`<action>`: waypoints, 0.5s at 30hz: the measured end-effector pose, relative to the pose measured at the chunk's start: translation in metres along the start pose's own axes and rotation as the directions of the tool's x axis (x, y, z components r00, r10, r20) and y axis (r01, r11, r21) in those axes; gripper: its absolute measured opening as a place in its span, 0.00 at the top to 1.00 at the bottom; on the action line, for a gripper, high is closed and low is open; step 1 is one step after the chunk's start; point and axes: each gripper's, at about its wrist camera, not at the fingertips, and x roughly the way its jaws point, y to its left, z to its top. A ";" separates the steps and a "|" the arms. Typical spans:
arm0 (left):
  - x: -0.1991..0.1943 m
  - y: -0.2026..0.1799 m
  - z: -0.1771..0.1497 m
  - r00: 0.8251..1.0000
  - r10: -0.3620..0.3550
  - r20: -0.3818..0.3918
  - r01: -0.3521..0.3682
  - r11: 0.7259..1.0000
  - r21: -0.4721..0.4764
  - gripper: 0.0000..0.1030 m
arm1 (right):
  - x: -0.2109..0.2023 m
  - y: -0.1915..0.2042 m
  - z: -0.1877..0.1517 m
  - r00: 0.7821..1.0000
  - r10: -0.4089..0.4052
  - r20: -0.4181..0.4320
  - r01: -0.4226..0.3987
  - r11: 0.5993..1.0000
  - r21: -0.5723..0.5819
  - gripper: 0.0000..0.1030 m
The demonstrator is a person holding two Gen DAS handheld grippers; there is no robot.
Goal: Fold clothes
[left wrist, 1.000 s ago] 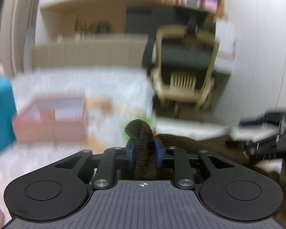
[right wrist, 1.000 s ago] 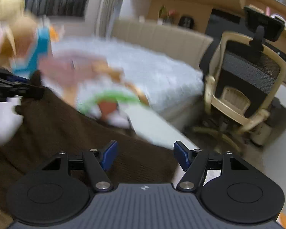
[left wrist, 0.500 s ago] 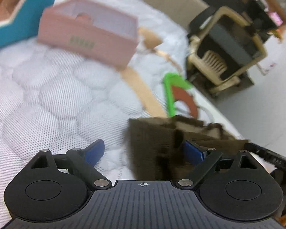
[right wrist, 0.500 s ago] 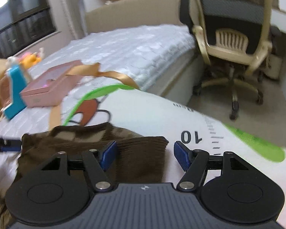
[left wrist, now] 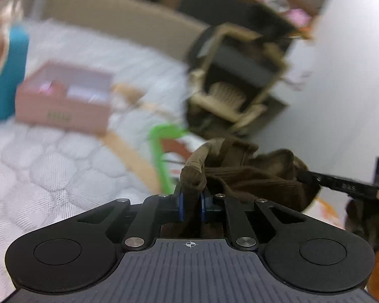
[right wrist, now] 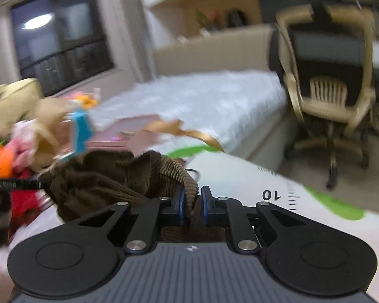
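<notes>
A brown corduroy garment (left wrist: 250, 176) is bunched up and lifted off the white mat. My left gripper (left wrist: 191, 203) is shut on one ribbed edge of it, with the cloth pinched between the blue pads. In the right wrist view the same brown garment (right wrist: 108, 176) hangs in folds, and my right gripper (right wrist: 191, 203) is shut on another ribbed edge. The right gripper's black finger (left wrist: 341, 185) shows at the right of the left wrist view, touching the cloth. Both views are blurred.
A pink box (left wrist: 63, 101) and a tan ribbon (left wrist: 136, 156) lie on the white quilted bed (left wrist: 38, 171). A white mat with green markings (right wrist: 315, 202) lies under the garment. A beige office chair (right wrist: 328, 80) stands beyond. Toys and a teal box (right wrist: 80, 128) sit left.
Both grippers were open over the garment half a second ago; now each has closed on a ribbed edge and lifted the cloth off the mat.
</notes>
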 end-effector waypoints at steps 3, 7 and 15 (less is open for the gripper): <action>-0.053 -0.031 -0.025 0.999 -0.046 0.008 0.045 0.995 0.085 0.83 | -0.053 0.014 -0.013 0.999 0.031 0.032 -0.030 0.998 -0.047 0.88; -0.089 -0.056 -0.075 0.996 -0.051 -0.079 0.062 0.987 0.149 0.55 | -0.094 0.030 -0.069 0.999 -0.025 -0.042 0.019 0.989 -0.146 0.82; -0.118 -0.031 -0.119 0.982 -0.148 -0.115 0.145 0.989 -0.028 0.09 | -0.146 0.008 -0.114 0.999 0.007 -0.033 -0.007 1.000 0.005 0.36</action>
